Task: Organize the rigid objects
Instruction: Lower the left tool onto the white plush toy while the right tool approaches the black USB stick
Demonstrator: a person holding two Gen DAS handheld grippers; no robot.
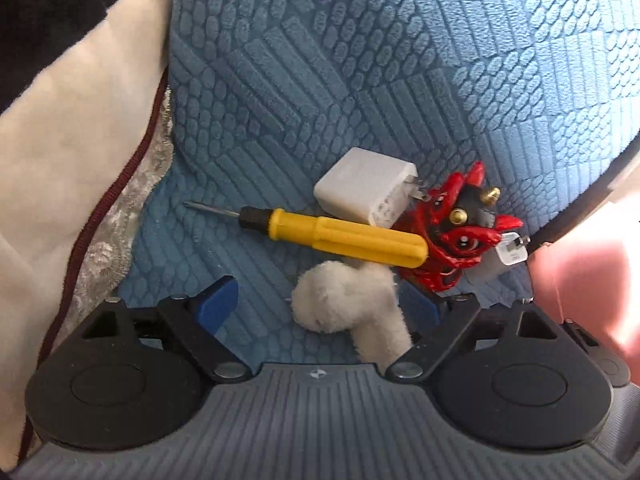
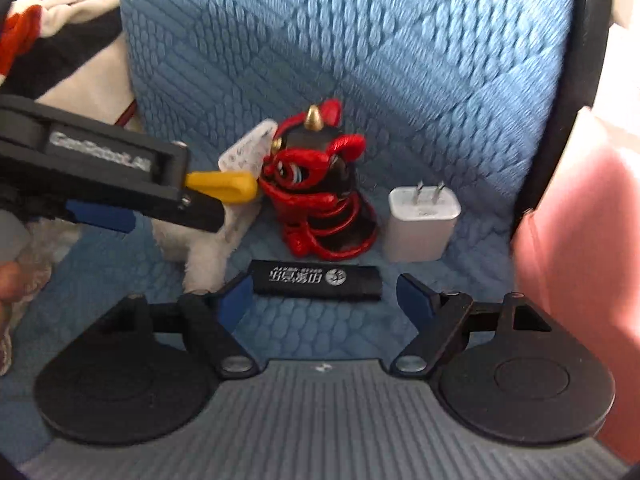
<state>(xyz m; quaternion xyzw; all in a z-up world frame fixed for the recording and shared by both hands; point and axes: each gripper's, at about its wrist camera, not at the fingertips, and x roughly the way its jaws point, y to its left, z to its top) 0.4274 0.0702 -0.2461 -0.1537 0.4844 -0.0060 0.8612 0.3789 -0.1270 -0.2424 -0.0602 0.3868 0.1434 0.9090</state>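
On a blue textured cushion (image 1: 320, 80) lie a yellow-handled screwdriver (image 1: 340, 234), a large white charger (image 1: 368, 192), a red and black lion figurine (image 1: 460, 228) and a small white plug (image 1: 512, 252). My left gripper (image 1: 320, 304) is open, with a white fluffy toy (image 1: 348, 304) between its blue fingers, not pinched. In the right wrist view, the lion figurine (image 2: 320, 184) stands between the screwdriver handle (image 2: 224, 186) and the small plug (image 2: 420, 220). A black stick (image 2: 316, 280) lies just ahead of my open right gripper (image 2: 324, 300). The left gripper (image 2: 120, 184) enters from the left.
A pink box wall (image 2: 580, 260) stands at the right, also in the left wrist view (image 1: 584, 272). A cream cushion with dark red piping (image 1: 80, 160) lies at the left. Black, white and orange fabric (image 2: 48, 40) is at the far left.
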